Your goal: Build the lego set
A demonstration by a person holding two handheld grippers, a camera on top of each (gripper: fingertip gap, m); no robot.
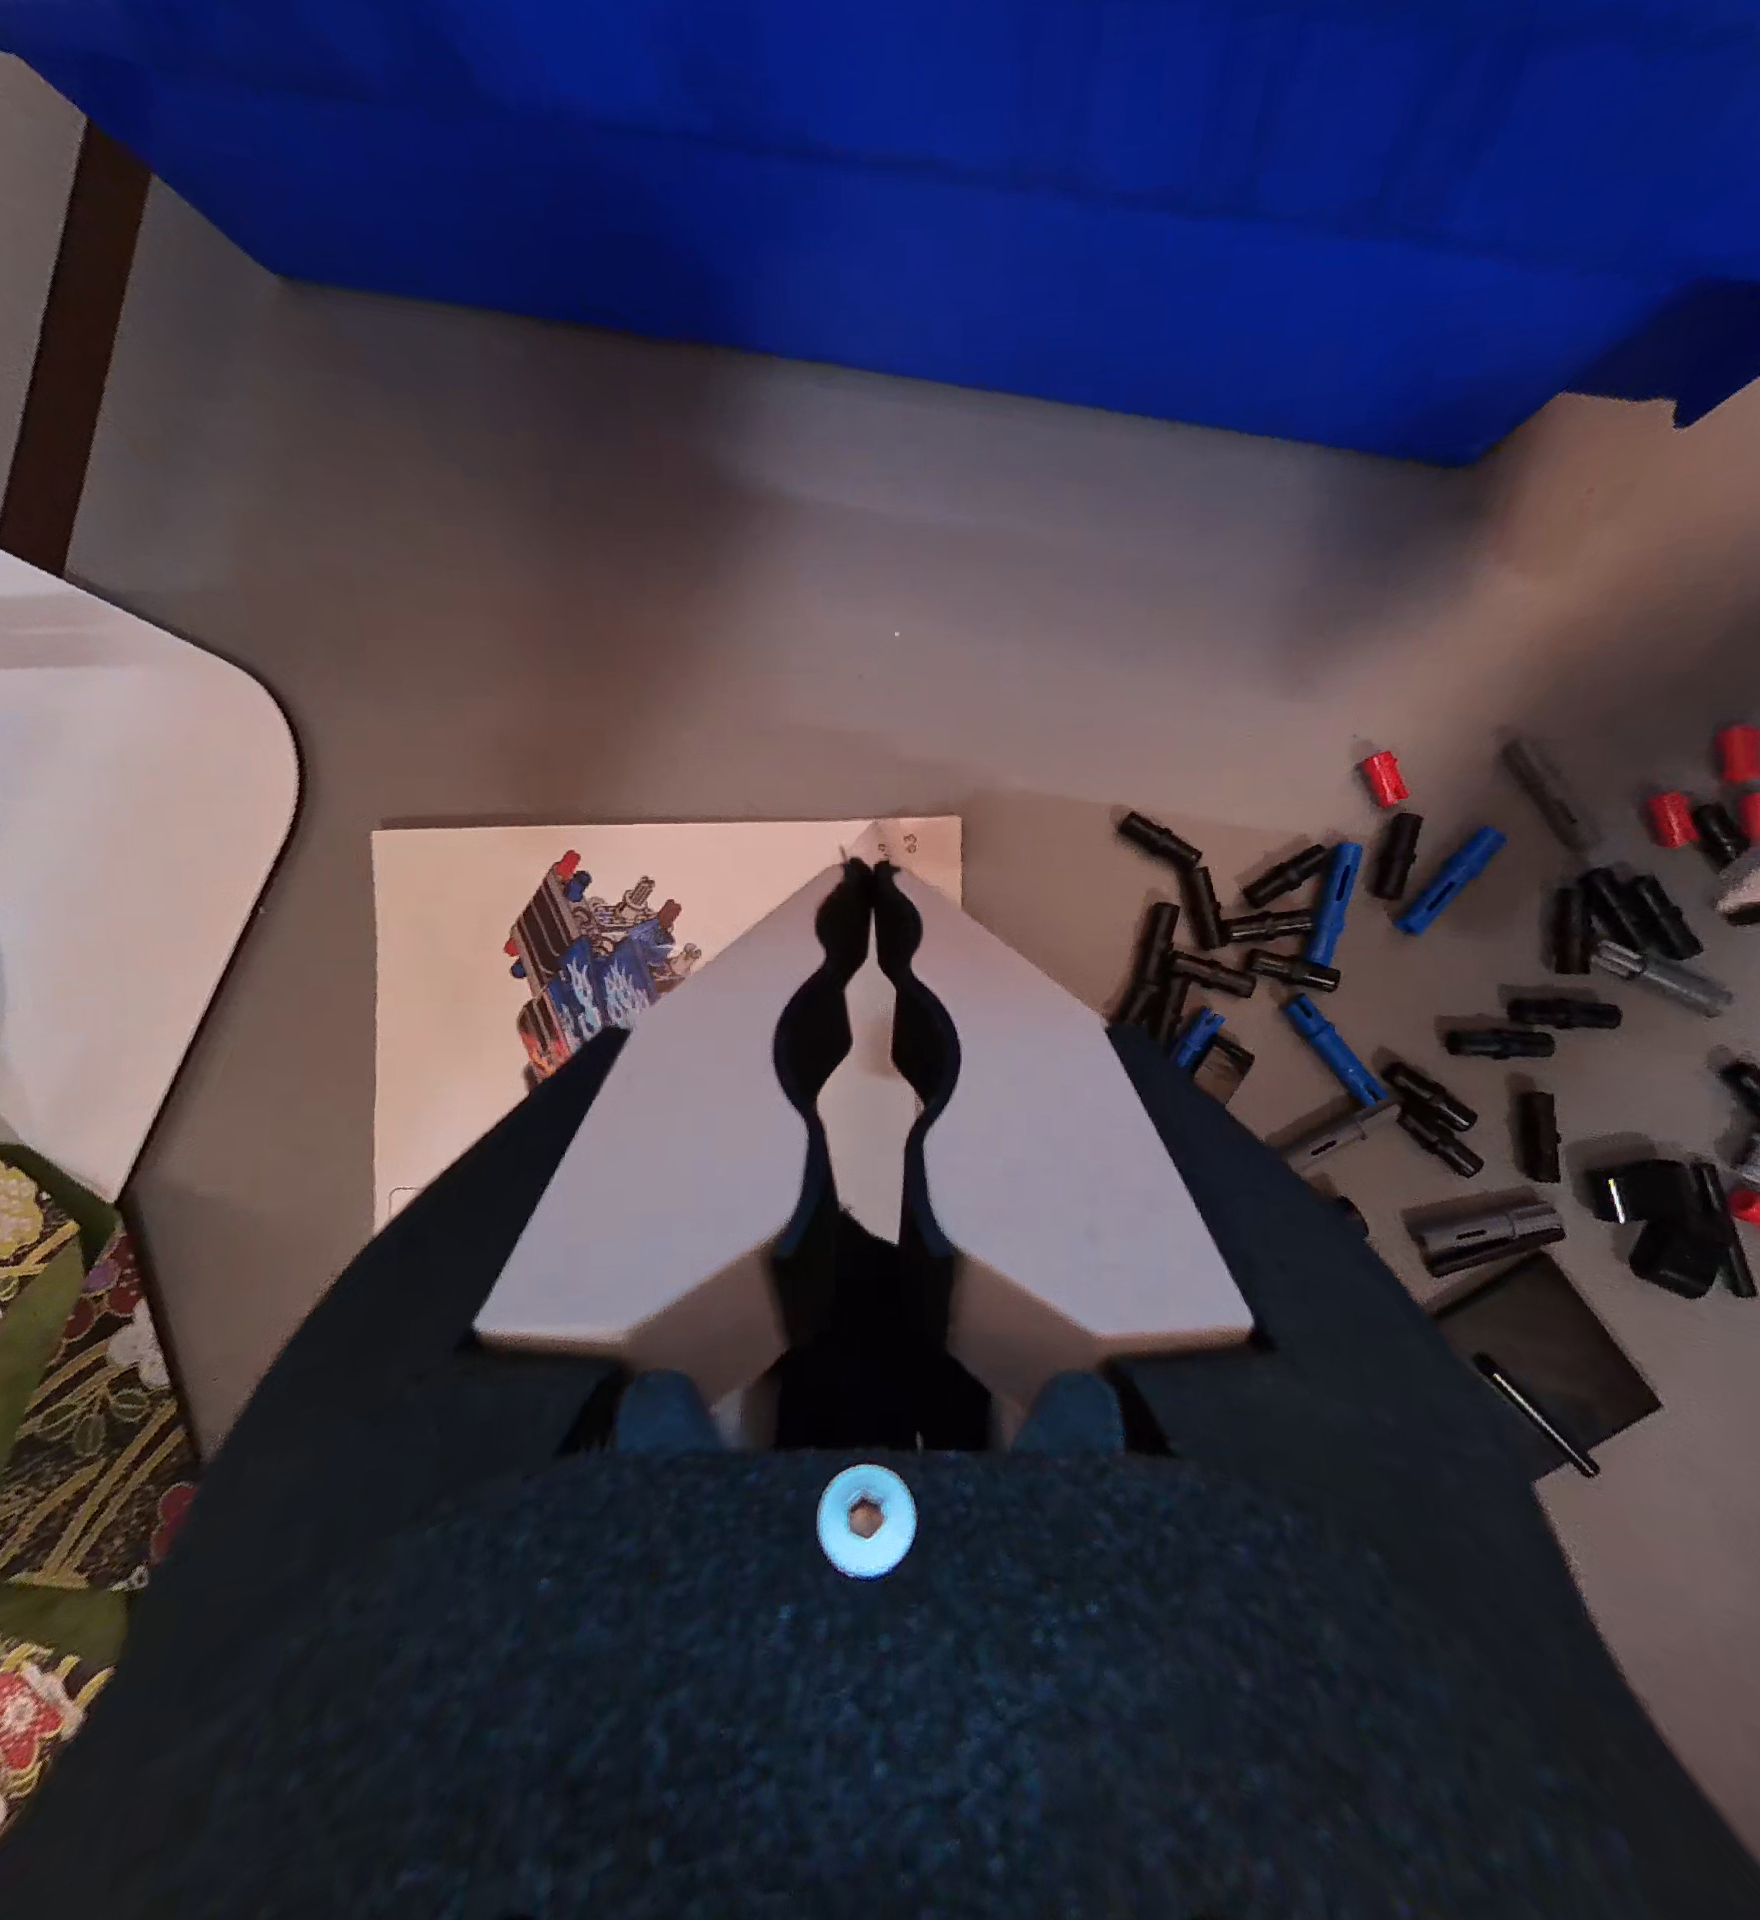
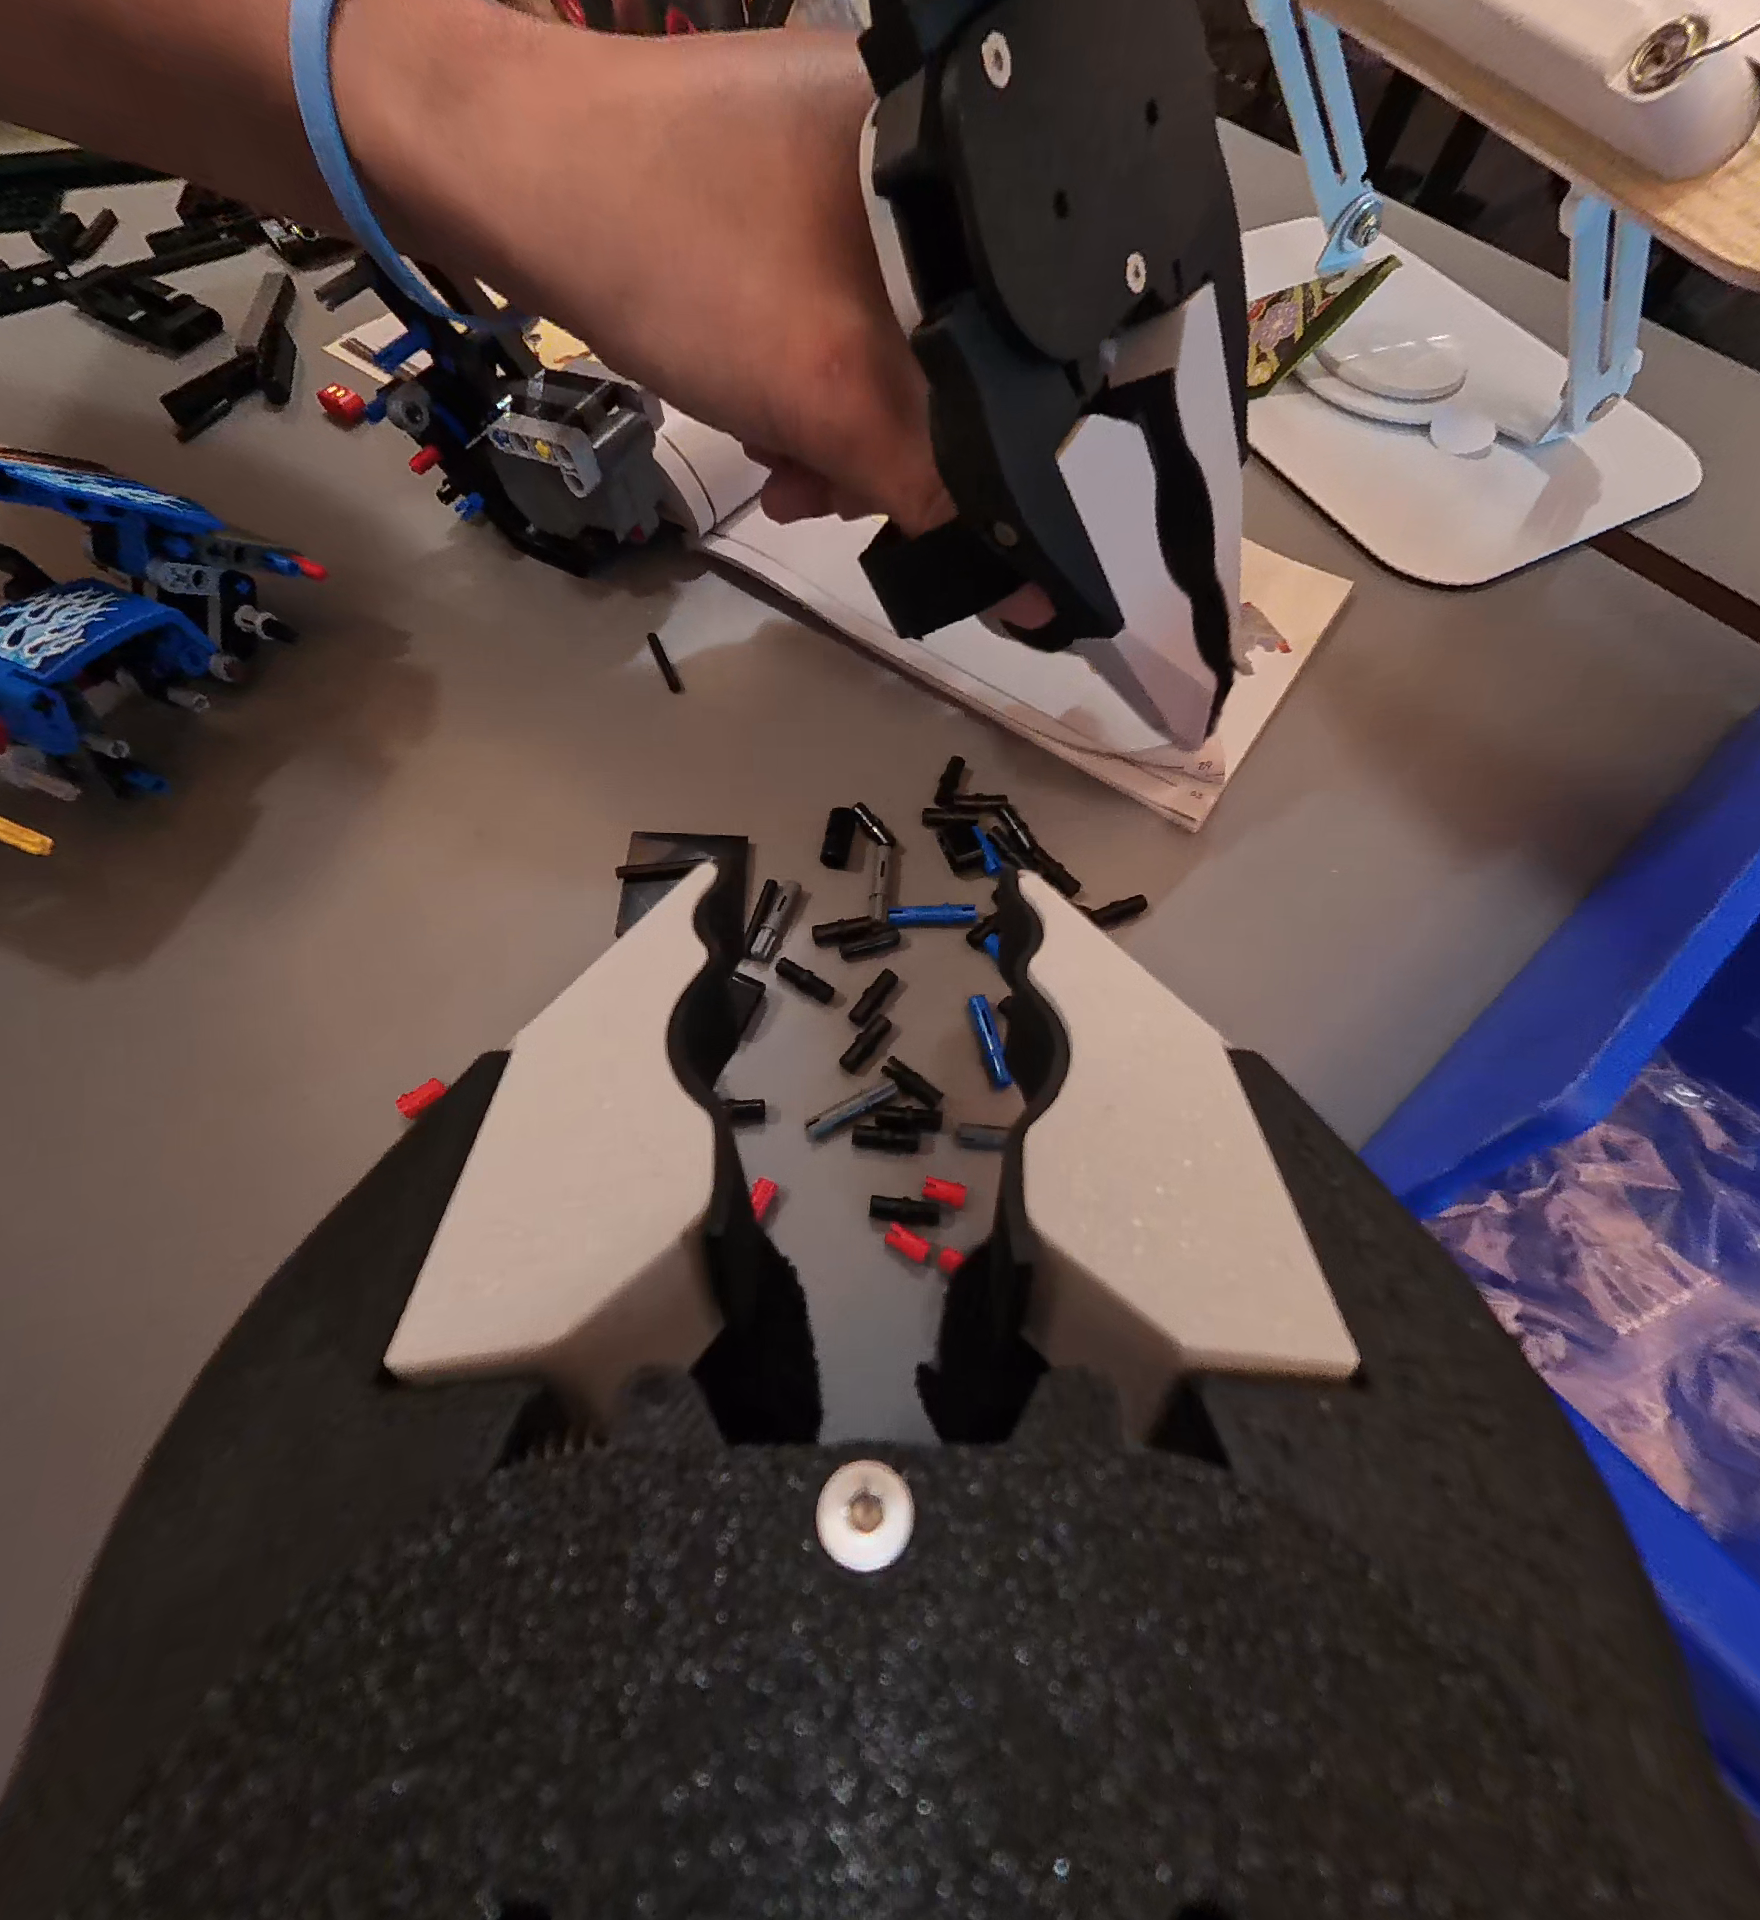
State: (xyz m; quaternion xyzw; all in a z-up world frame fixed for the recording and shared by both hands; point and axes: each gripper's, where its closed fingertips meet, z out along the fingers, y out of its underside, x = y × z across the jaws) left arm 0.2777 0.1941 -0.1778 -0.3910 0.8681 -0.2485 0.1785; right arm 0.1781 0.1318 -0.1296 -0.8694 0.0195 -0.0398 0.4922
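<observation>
My left gripper is shut, its tips pinching the lifted near corner of a page of the open instruction booklet. The right wrist view shows the same: the left gripper, held by a hand, points down onto the booklet, whose top page arches up. My right gripper is open and empty, hovering over a scatter of black, blue, grey and red pins on the grey table. These pins lie to the right of the booklet in the left wrist view.
A blue bin holding plastic bags stands at the right. A partly built grey-and-black model and blue flame-patterned assemblies lie at the left. A white stand base sits beyond the booklet. Patterned cloth lies near it. There is about 12 cm between the tips of the two grippers. About 15 cm separates my right fingertips from the partly built grey-and-black model.
</observation>
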